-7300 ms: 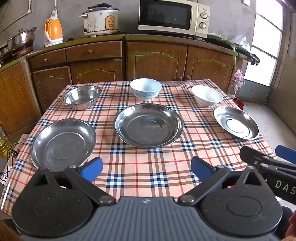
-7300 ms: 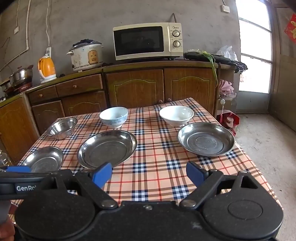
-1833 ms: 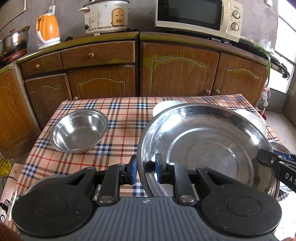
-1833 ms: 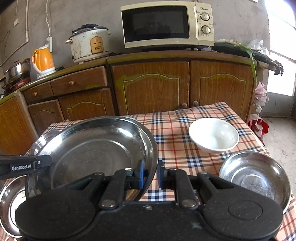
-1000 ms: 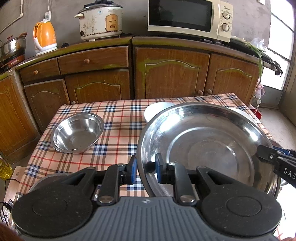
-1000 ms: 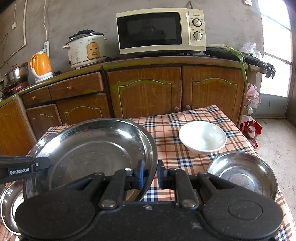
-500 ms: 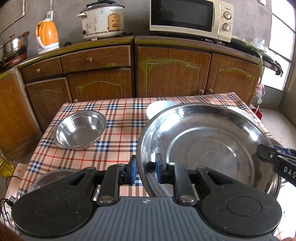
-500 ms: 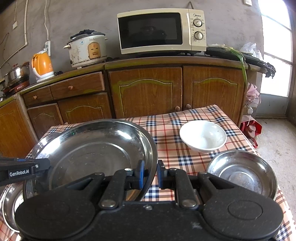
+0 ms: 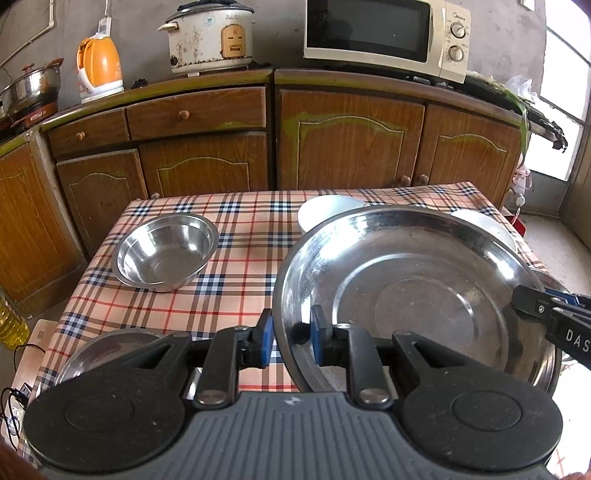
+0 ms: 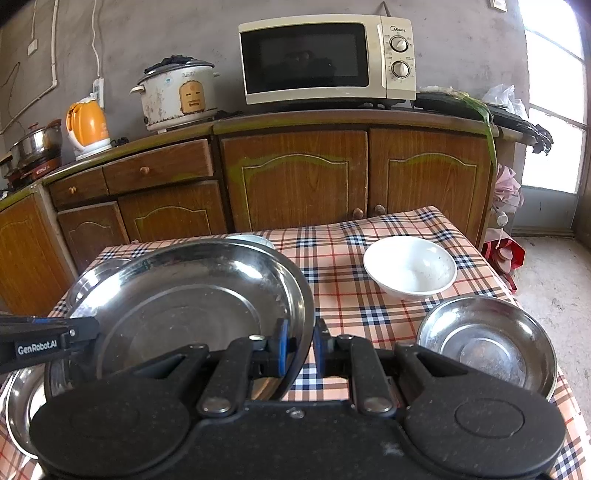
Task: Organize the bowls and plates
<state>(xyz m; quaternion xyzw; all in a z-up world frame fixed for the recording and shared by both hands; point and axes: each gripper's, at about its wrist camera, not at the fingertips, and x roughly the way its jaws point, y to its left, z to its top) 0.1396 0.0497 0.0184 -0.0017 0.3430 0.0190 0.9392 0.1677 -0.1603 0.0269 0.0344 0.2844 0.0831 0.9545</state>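
Checked cloth covers the table [image 9: 240, 236] in front of brown cupboards. Both grippers pinch the big steel plate [image 9: 417, 295] tight and hold it up: the left gripper [image 9: 291, 338] on its left rim, the right gripper [image 10: 298, 349] on its right rim. Keep it flat and lower both sides together. Open room lies in the middle; the steel bowl [image 9: 164, 253] sits far left, the white bowl [image 10: 410, 267] far right.

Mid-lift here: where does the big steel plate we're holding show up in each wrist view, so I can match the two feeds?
Left wrist: the big steel plate fills the right of centre, the left gripper pinching its near-left rim.
Right wrist: the same plate sits left of centre, the right gripper clamped on its right rim.
Shared landmark: the microwave on the counter behind the table.
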